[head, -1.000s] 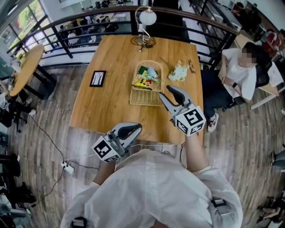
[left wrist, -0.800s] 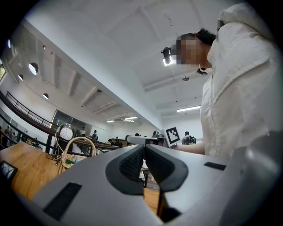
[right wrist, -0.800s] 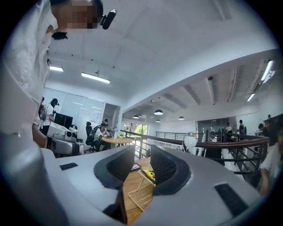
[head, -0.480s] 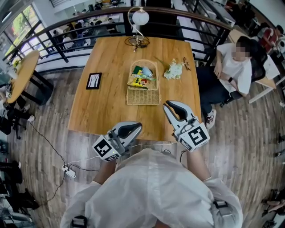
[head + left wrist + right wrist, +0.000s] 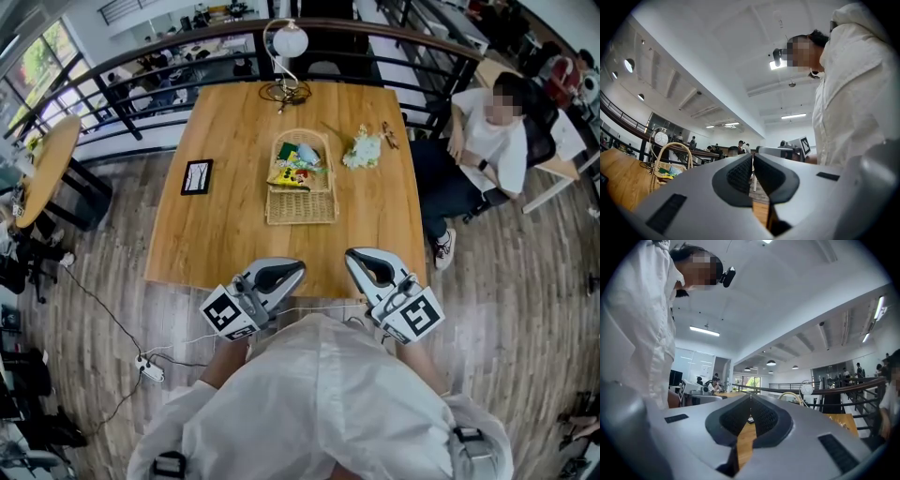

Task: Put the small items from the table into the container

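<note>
At the near table edge, head view: the left gripper (image 5: 292,269) is hovering just over the front edge of the square wooden table (image 5: 225,225). Its grey jaws are pressing together with nothing between them. The right gripper (image 5: 354,257) is sitting level with it at the same edge, its jaws likewise pressing together and empty.

Against one second ago: the right gripper was farther up the table, just beside the basket's near right corner, with its jaws spread. It has since drawn back toward the person and shut. The left gripper is showing no real change.

The woven wicker basket with a hoop handle (image 5: 302,208) is standing mid-table, well apart from both grippers. Yellow, green and blue packets (image 5: 300,161) are lying in its far half. A pale green-and-white crumpled item (image 5: 361,149) is lying on the wood just right of the basket, with a small brown stick-like item (image 5: 388,137) beside it. Both are sitting outside the basket.

A black-framed card (image 5: 197,176) is lying to the left, and a white globe lamp (image 5: 288,41) is standing at the far edge. A seated person in a white top (image 5: 489,141) is occupying a chair right of the table.

Left gripper view: the ribbed black pads (image 5: 740,174) are meeting, with no object caught between them. The basket's handle and the lamp's globe are showing at far left.

Right gripper view: the dark ribbed pads (image 5: 765,417) are touching at the tips. Bare table wood is showing through the gap beneath them.
</note>
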Action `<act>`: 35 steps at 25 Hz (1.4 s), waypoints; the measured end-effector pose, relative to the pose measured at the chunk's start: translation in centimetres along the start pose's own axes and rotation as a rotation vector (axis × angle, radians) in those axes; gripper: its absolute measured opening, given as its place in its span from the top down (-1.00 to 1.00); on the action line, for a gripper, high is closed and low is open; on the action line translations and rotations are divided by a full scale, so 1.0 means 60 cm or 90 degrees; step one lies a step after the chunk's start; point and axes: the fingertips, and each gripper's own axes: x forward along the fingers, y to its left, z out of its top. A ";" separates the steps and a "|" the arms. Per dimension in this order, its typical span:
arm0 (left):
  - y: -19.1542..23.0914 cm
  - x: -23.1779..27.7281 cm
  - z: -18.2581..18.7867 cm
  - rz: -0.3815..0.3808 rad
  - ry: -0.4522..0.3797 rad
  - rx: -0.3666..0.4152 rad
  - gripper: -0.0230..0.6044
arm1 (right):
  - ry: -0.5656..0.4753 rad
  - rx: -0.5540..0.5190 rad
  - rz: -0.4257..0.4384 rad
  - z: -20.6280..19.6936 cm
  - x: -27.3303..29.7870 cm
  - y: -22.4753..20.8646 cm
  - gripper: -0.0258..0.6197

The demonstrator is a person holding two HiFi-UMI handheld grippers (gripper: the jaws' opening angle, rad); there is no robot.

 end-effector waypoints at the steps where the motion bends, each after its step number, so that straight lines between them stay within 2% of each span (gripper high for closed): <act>1: 0.000 0.000 -0.001 -0.002 0.002 -0.001 0.90 | 0.000 0.006 0.000 -0.003 -0.004 0.005 0.87; 10: 0.002 -0.007 -0.006 -0.007 0.007 -0.006 0.90 | 0.000 0.030 -0.011 -0.021 -0.015 0.025 0.87; 35: -0.007 -0.010 -0.003 -0.006 0.003 0.004 0.90 | 0.008 0.019 0.005 -0.019 0.004 0.037 0.88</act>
